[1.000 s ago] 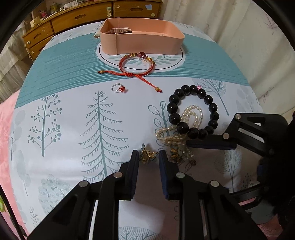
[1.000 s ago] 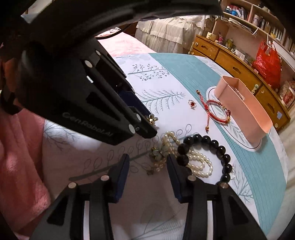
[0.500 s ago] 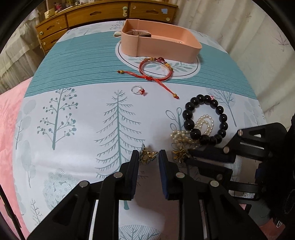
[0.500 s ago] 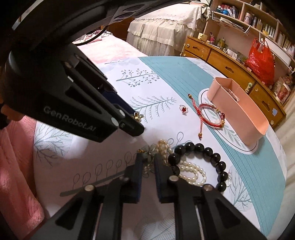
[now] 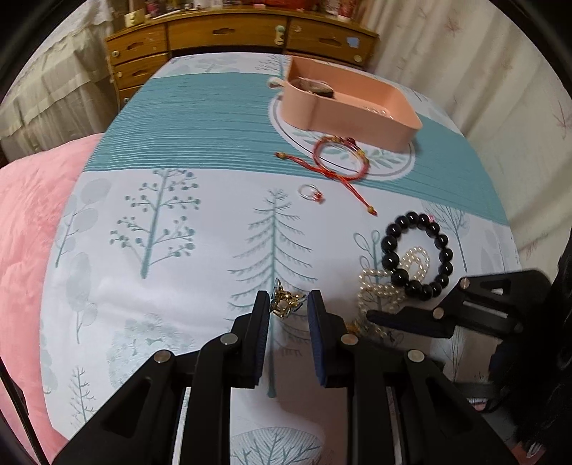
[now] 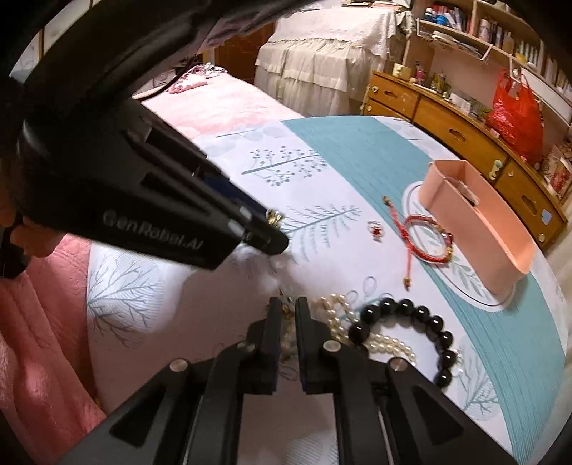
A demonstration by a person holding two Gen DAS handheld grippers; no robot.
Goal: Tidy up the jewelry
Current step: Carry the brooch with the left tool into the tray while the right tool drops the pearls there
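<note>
my left gripper: matt black plastic, silver metal pins, dark blue rubbery pads. gold earring shiny metal. black bead bracelet glossy, smooth. pearl strand soft sheen. red cord bracelet woven thread. pink tray smooth matt plastic. tablecloth smooth printed cloth, slight sheen. dresser varnished wood. pink blanket fuzzy.

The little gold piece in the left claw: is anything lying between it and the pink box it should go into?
Yes. A small ring and the red cord bracelet lie between the gold piece and the pink box, flat enough to pass over.
</note>
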